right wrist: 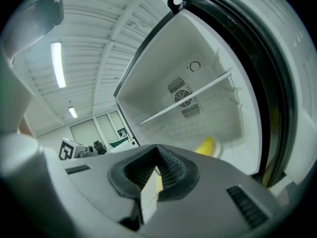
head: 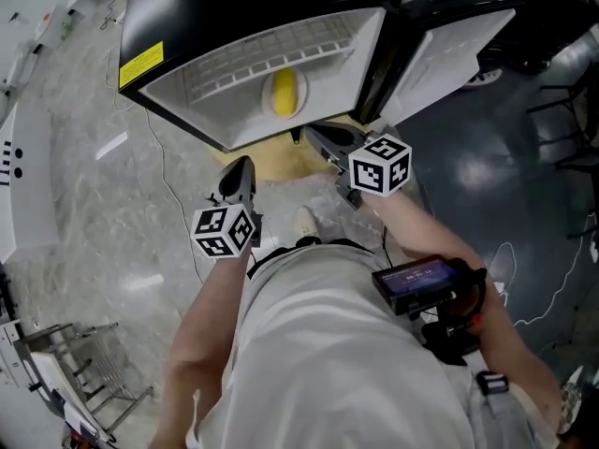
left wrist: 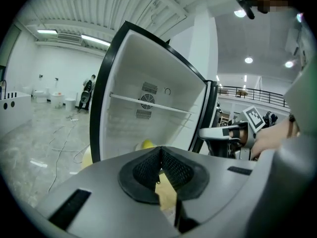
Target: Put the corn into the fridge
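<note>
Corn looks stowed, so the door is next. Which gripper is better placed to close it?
Right, probably: the right gripper sits nearer the open door, which stands on that side. The left gripper is farther back. Both are shut and empty.

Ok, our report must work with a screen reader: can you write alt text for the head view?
A yellow corn cob lies inside an open fridge, seen from above. In front of it the person holds the left hand-held gripper and the right hand-held gripper, both shut and empty.
</note>
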Demonstrator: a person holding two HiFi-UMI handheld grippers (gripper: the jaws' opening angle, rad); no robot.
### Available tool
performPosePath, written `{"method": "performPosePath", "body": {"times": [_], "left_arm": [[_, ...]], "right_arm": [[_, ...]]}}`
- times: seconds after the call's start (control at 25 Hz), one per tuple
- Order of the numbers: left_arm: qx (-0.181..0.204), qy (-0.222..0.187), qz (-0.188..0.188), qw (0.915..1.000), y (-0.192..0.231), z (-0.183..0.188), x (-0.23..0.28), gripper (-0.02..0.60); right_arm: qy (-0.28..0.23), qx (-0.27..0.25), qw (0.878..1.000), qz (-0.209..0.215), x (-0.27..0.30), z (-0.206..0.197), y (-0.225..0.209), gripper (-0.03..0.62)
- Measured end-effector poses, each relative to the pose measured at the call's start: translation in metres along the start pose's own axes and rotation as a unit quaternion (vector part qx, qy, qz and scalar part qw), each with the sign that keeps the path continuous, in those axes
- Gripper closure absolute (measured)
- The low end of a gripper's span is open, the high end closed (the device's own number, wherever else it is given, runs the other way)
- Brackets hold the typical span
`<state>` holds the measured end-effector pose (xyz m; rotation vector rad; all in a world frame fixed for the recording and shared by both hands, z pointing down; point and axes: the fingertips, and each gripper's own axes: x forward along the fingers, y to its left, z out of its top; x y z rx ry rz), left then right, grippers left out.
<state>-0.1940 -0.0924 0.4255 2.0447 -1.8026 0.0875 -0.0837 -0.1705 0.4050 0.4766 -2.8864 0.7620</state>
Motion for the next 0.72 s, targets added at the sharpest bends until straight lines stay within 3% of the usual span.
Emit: {"method": "performPosePath", "body": {"times": [0.28,0.72], "left_arm": [[-0.003,-0.022,-0.026,0.9994,-0.015,0.002,-0.014,0.574],[0.040,-0.039,-0.044,0.9975,-0.026,0.013,-0.025,0.574]], "right_arm": [[-0.016,-0.006,1.000,0.002,-0.022,0.008,-0.001,0.585],[-0.020,-0.004,1.000,-0.006,-0.041,0.002,-0.007,0.583]]}}
